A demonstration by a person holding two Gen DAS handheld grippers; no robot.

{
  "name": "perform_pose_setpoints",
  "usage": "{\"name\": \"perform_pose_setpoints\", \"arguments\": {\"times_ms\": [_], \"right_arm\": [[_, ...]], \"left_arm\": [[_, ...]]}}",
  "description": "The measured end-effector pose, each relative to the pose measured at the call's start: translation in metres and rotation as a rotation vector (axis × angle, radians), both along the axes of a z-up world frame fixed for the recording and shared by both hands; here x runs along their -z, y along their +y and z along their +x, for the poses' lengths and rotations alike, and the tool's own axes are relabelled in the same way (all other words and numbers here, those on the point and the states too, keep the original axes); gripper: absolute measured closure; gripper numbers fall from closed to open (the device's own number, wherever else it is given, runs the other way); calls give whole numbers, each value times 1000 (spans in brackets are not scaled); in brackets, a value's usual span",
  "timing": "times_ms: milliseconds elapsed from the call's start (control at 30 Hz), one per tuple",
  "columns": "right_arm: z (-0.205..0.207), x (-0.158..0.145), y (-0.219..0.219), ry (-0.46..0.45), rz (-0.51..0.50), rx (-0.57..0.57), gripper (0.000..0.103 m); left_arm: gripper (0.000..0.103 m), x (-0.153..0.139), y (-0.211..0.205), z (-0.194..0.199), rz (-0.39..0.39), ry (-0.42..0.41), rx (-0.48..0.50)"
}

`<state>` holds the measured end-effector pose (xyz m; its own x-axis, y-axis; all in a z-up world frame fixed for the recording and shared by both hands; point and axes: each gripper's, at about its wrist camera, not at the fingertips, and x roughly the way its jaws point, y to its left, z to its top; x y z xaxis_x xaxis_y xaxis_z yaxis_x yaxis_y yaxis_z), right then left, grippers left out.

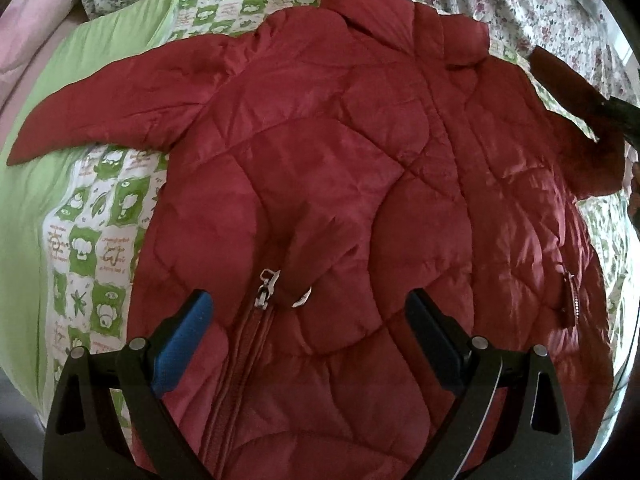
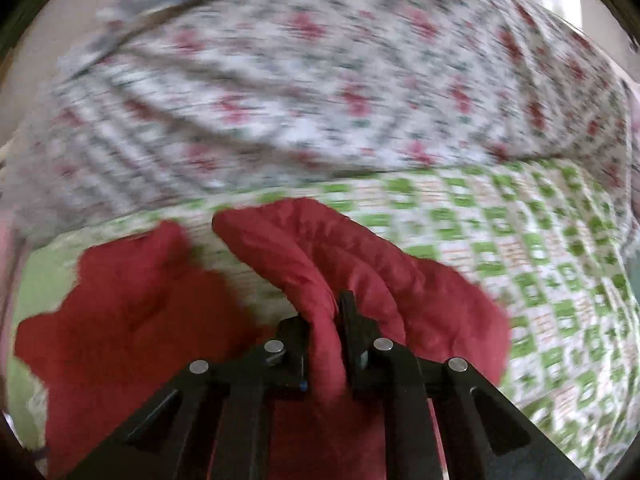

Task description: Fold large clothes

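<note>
Folding has barely begun: the red jacket [image 1: 340,184] lies spread flat mid-bed [image 1: 52,184], the right tool [image 2: 325,344] clamps one sleeve [image 2: 316,264], the left tool [image 1: 308,320] hovers wide above it.

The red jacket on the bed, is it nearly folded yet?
Not nearly. Done: the red jacket lies spread flat on the green checked blanket, front up. In hand: the right gripper is shut on a sleeve, lifting it. The left gripper hovers open over the zipper. Left: both sleeves and the body need folding.
</note>
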<state>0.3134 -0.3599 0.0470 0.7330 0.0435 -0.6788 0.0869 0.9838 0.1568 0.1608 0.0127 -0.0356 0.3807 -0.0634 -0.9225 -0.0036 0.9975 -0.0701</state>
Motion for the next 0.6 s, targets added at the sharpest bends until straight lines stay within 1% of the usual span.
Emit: {"name": "perform_pose_setpoints", "arguments": {"times_ms": [167, 233, 333, 433, 500, 600], "right_arm": [[-26, -4, 74, -17, 48, -158, 91], [-34, 0, 99, -12, 66, -215, 91], [-44, 14, 143, 21, 103, -316, 91], [-50, 30, 181, 56, 96, -395, 90], [-60, 39, 197, 71, 89, -427, 90], [-66, 54, 221, 96, 48, -470, 90]], "left_arm": [[5, -5, 10, -8, -24, -8, -14], [5, -6, 14, -12, -34, -11, -21], [5, -7, 22, -13, -66, -15, -28], [5, -7, 29, -14, -118, -8, -29], [5, -8, 36, -12, -179, 2, -31], [5, -12, 47, -5, -283, 12, -37]]}}
